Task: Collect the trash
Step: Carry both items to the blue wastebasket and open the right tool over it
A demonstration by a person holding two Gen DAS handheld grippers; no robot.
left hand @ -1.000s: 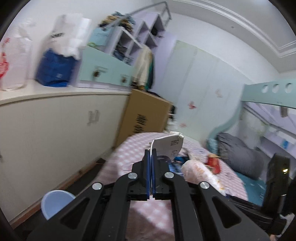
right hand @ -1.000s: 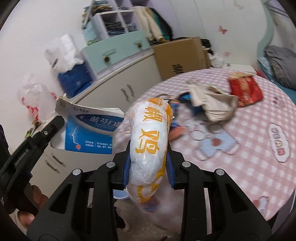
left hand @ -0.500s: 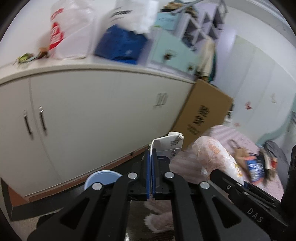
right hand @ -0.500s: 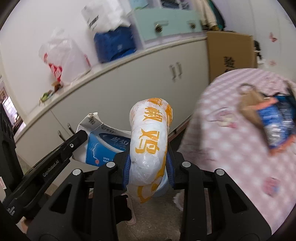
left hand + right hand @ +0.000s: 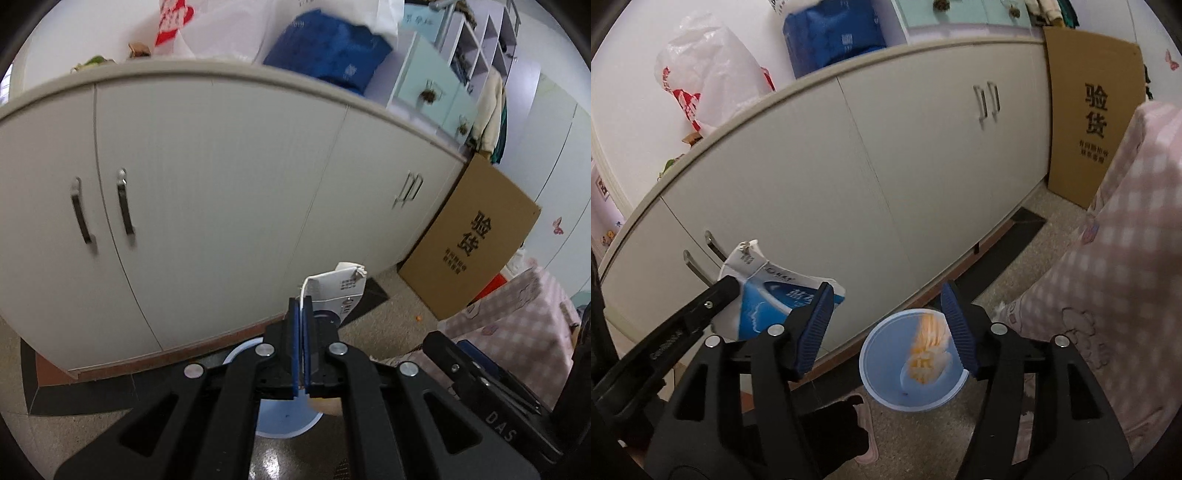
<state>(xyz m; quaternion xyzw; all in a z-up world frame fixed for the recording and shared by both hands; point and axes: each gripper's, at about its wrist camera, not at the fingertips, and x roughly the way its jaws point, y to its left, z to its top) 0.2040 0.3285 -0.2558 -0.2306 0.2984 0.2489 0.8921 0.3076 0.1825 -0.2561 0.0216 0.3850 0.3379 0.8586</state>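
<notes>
You're standing on a speckled stone floor (image 5: 1045,236) in front of a long white cabinet (image 5: 207,177), with a cardboard box (image 5: 469,240) leaning at its far end and a pink checked tablecloth (image 5: 1126,229) hanging just beside it. Your left claw (image 5: 302,314) is pinched tight on the blue-and-white carton (image 5: 341,291). Only the right view shows the rest: your right claw (image 5: 886,314) is opening, nothing between its pads, and the white-and-orange wrapper (image 5: 927,350) sits blurred inside the blue bin (image 5: 882,376) near the cabinet's base.
</notes>
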